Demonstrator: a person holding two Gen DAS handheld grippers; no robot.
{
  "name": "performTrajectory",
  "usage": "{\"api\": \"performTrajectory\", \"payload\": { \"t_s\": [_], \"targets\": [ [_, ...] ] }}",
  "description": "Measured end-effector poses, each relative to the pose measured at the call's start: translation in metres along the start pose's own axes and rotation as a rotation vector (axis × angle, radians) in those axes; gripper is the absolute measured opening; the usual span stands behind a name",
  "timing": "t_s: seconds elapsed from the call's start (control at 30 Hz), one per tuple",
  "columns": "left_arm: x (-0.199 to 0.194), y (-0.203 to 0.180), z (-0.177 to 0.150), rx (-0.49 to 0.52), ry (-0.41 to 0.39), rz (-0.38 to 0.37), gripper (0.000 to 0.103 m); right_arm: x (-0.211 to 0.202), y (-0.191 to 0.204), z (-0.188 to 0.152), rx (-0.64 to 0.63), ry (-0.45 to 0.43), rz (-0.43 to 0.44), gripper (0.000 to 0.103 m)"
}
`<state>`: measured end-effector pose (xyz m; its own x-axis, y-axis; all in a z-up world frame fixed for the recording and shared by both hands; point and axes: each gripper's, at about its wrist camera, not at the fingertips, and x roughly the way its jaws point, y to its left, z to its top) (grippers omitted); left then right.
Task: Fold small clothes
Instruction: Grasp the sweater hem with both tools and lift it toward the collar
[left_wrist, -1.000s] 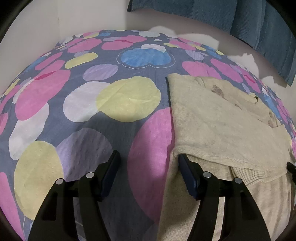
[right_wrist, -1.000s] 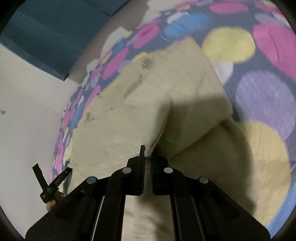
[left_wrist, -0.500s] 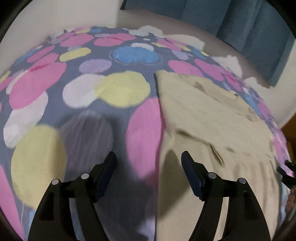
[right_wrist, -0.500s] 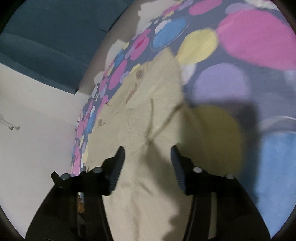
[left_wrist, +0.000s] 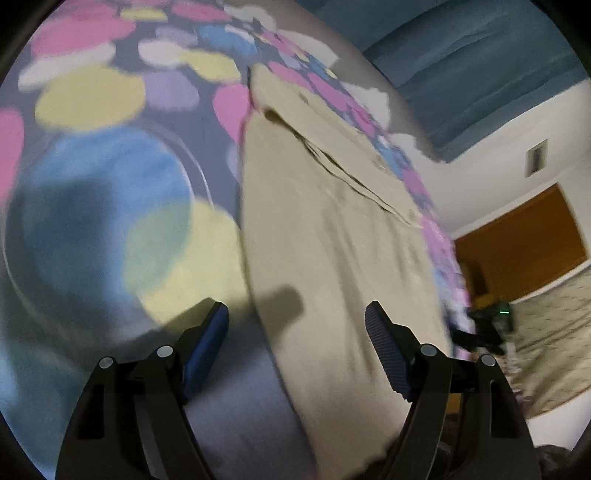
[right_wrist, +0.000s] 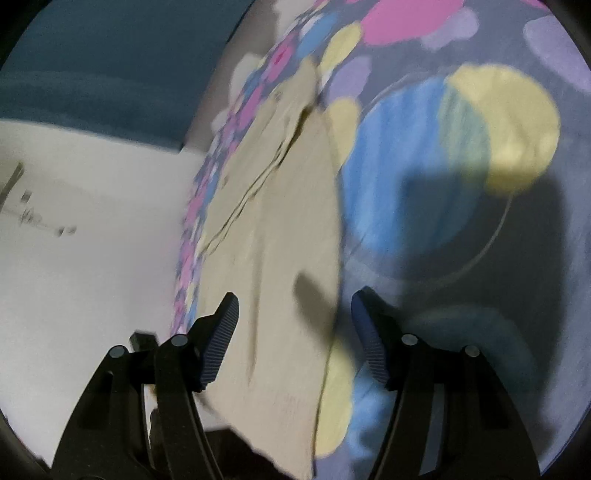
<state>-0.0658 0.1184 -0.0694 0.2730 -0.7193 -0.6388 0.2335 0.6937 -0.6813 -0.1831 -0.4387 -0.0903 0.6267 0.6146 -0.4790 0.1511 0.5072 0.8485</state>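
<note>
A beige knitted garment (left_wrist: 332, 229) lies flat on a bed sheet with coloured dots (left_wrist: 110, 177), with a folded part across its far end. My left gripper (left_wrist: 295, 332) is open and empty above the garment's near left edge. In the right wrist view the same garment (right_wrist: 273, 229) runs down the middle. My right gripper (right_wrist: 293, 317) is open and empty above the garment's near right edge. Both views are blurred.
The bed's right edge (left_wrist: 443, 258) drops to a patterned floor (left_wrist: 546, 332), where my right gripper's body (left_wrist: 487, 325) shows. A teal curtain (left_wrist: 461, 62) hangs behind. A white wall (right_wrist: 85, 258) lies left in the right wrist view.
My right gripper has opened and let go of the garment's fold, which now lies flat. Both grippers have pulled back toward the garment's near end.
</note>
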Motion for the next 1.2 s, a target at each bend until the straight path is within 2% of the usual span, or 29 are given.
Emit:
{"api": "performTrajectory", "payload": {
  "t_s": [0.27, 0.6, 0.67, 0.73, 0.77, 0.83, 0.87, 0.93, 1.03, 1.07, 1.1, 1.2],
  "targets": [
    [0.003, -0.015, -0.026, -0.031, 0.051, -0.111, 0.075, 0.01, 0.014, -0.032, -0.031, 0.101, 0.114, 0.066],
    [0.024, -0.047, -0.041, 0.02, 0.109, -0.142, 0.074, 0.028, 0.034, -0.05, -0.078, 0.195, 0.181, 0.067],
    [0.028, -0.047, -0.044, -0.007, 0.128, -0.196, 0.07, 0.034, 0.038, -0.05, -0.088, 0.207, 0.184, 0.067],
    [0.03, -0.047, -0.048, -0.014, 0.144, -0.211, 0.061, 0.038, 0.041, -0.051, -0.097, 0.213, 0.18, 0.067],
    [0.031, -0.046, -0.049, -0.01, 0.147, -0.201, 0.059, 0.037, 0.041, -0.05, -0.098, 0.214, 0.18, 0.067],
    [0.03, -0.044, -0.052, 0.002, 0.149, -0.17, 0.046, 0.037, 0.041, -0.05, -0.092, 0.214, 0.182, 0.066],
    [0.031, -0.042, -0.052, 0.003, 0.15, -0.159, 0.042, 0.036, 0.04, -0.051, -0.095, 0.22, 0.176, 0.063],
    [0.033, -0.04, -0.054, 0.009, 0.157, -0.13, 0.024, 0.036, 0.039, -0.054, -0.114, 0.243, 0.149, 0.055],
    [0.035, -0.04, -0.057, 0.038, 0.165, -0.09, 0.006, 0.04, 0.034, -0.058, -0.139, 0.273, 0.086, 0.028],
    [0.035, -0.04, -0.056, 0.042, 0.165, -0.091, 0.005, 0.043, 0.032, -0.059, -0.141, 0.282, 0.056, 0.011],
    [0.033, -0.04, -0.056, 0.044, 0.16, -0.091, 0.005, 0.044, 0.03, -0.06, -0.139, 0.282, 0.044, 0.005],
    [0.022, -0.043, -0.05, 0.053, 0.125, -0.109, 0.004, 0.036, 0.039, -0.053, -0.147, 0.239, 0.078, 0.004]
  ]
}}
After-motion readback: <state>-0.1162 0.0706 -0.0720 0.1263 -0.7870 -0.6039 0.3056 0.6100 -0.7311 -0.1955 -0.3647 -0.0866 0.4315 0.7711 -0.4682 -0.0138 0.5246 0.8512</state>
